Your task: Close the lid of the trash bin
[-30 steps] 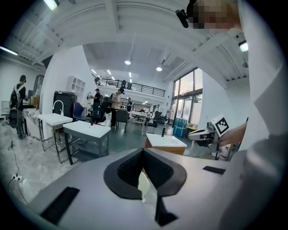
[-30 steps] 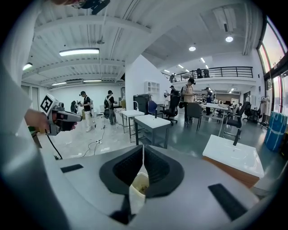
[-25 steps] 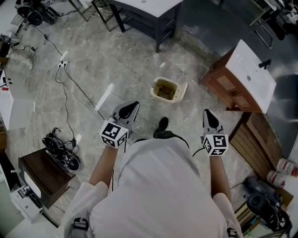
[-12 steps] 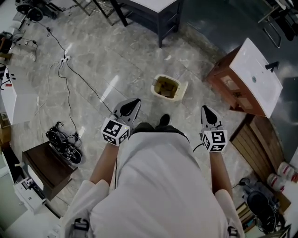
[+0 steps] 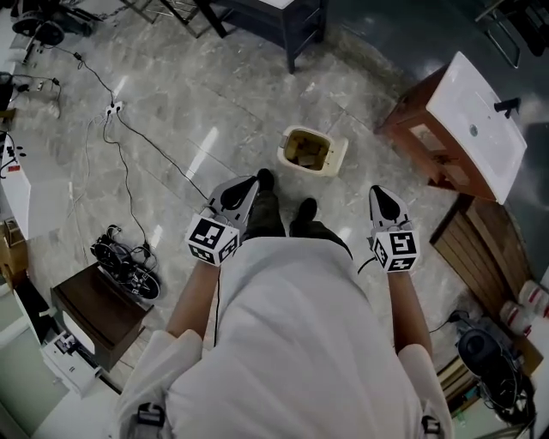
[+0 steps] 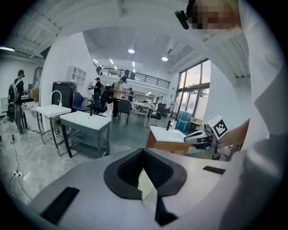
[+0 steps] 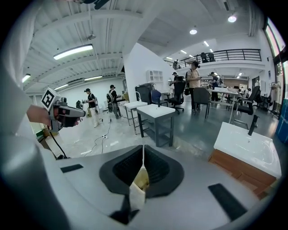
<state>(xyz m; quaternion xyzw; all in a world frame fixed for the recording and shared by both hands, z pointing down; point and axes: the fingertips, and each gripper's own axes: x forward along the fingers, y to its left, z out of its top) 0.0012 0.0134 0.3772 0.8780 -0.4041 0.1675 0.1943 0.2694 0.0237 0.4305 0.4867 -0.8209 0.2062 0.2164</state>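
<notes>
Seen from the head view, the cream trash bin (image 5: 302,147) stands on the marble floor just beyond the person's shoes (image 5: 306,208), uncovered, with brownish contents showing. Its lid (image 5: 337,158) is swung open on the side facing the wooden cabinet (image 5: 420,141). Bin and lid together run lengthwise from the cable-strewn floor side toward that cabinet, and the mouth faces up.

The left gripper (image 5: 249,183) and right gripper (image 5: 377,192) are held on the near side of the bin, one to each side of it, well apart from it, both pointing past it toward the dark table (image 5: 292,26).

Only the gripper views show the jaw state: in each, the two dark jaws meet at their tips with nothing between them, and a cream sliver of the bin shows through the gap lower down. They also show what the downward head view cannot: a tall hall beyond the bin, with standing people (image 7: 194,81), a railed mezzanine and large windows.
</notes>
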